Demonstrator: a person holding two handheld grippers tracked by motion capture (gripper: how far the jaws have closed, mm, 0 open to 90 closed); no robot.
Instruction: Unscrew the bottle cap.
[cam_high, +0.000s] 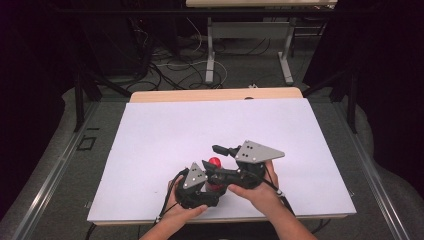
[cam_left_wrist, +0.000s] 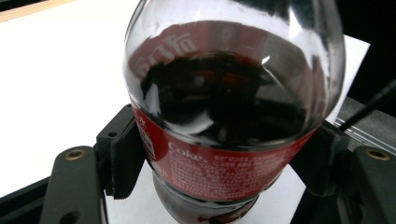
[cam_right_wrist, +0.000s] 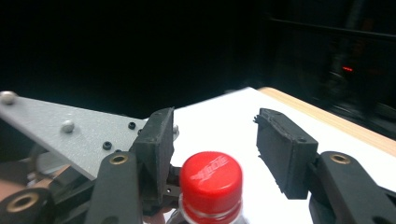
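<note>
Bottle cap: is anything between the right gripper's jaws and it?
Nothing visible. The red cap sits between the right gripper's open jaws with clear gaps on both sides. The left gripper clamps the bottle at its label, below the cap.

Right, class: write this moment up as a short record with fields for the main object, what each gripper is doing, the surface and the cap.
Object: Coke bottle with dark drink inside and a red label
Left gripper: jaws shut on the bottle's body at the label
Right gripper: jaws open, one on each side of the red cap, pads not pressing it
Cap: on the bottle
Surface: white sheet on a wooden table
Hands: one holds each gripper at the near edge
</note>
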